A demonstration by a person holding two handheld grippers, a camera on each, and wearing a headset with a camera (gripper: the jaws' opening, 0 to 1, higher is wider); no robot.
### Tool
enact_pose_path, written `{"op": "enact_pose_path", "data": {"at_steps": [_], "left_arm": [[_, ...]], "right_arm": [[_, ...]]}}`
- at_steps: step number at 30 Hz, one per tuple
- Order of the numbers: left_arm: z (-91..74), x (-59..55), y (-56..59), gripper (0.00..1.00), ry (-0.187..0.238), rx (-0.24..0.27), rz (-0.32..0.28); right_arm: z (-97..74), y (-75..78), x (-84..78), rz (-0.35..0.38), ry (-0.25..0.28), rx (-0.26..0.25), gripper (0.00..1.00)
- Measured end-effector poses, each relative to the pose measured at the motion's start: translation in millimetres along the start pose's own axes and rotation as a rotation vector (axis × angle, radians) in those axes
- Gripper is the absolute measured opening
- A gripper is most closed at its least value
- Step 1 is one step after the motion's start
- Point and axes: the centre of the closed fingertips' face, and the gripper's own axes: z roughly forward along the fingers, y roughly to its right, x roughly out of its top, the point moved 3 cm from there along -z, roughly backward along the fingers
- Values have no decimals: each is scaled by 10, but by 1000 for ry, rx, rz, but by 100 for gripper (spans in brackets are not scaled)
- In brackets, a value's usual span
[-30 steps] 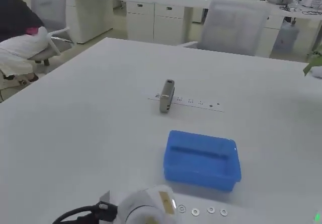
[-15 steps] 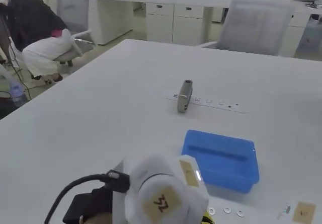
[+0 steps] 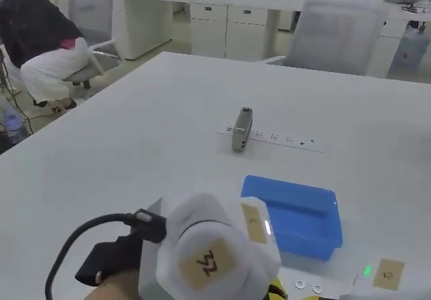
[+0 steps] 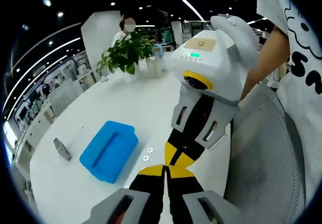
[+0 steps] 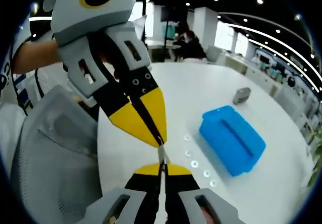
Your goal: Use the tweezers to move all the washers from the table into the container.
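Metal washers (image 5: 194,163): thin, flat, judged light and slippery; row on table (image 5: 201,93) just beside blue container (image 5: 232,139). Best pinched across rim, through hole. Right gripper (image 5: 162,167) clamped on tweezers (image 5: 162,154); left gripper (image 5: 160,139) jaws together, tip touching tweezers, on washers' side of container.

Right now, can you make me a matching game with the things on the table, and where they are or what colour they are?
Things:
1. container
2. washers
3. small metal block
4. tweezers

Clues:
a. silvery, pinched in the shut right gripper
b. blue
c. in a row on the table beside the container
d. grey, standing by the socket strip

Pairs: 1-b, 2-c, 3-d, 4-a
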Motion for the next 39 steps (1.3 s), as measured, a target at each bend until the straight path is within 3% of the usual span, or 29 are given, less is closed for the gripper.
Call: {"op": "enact_pose_path", "data": {"at_steps": [2, 5, 10, 18, 26, 31, 39], "left_arm": [[-19, 5, -3, 0, 5, -1, -8], [-23, 1, 6, 0, 1, -9, -15], [-13, -12, 14, 0, -9, -14, -2], [1, -29, 70, 0, -13, -39, 26], [6, -97, 121, 0, -47, -93, 155], [-25, -130, 131, 0, -35, -117, 193], [-76, -196, 102, 0, -38, -118, 186]], "right_arm": [[-13, -9, 2, -7, 5, 4, 0], [-27, -49, -2, 17, 6, 28, 9], [3, -19, 2, -5, 13, 17, 12], [167, -40, 4, -81, -7, 82, 8], [242, -114, 13, -133, -18, 149, 8], [324, -165, -1, -147, -33, 172, 6], [377, -198, 24, -195, -35, 171, 4]]}}
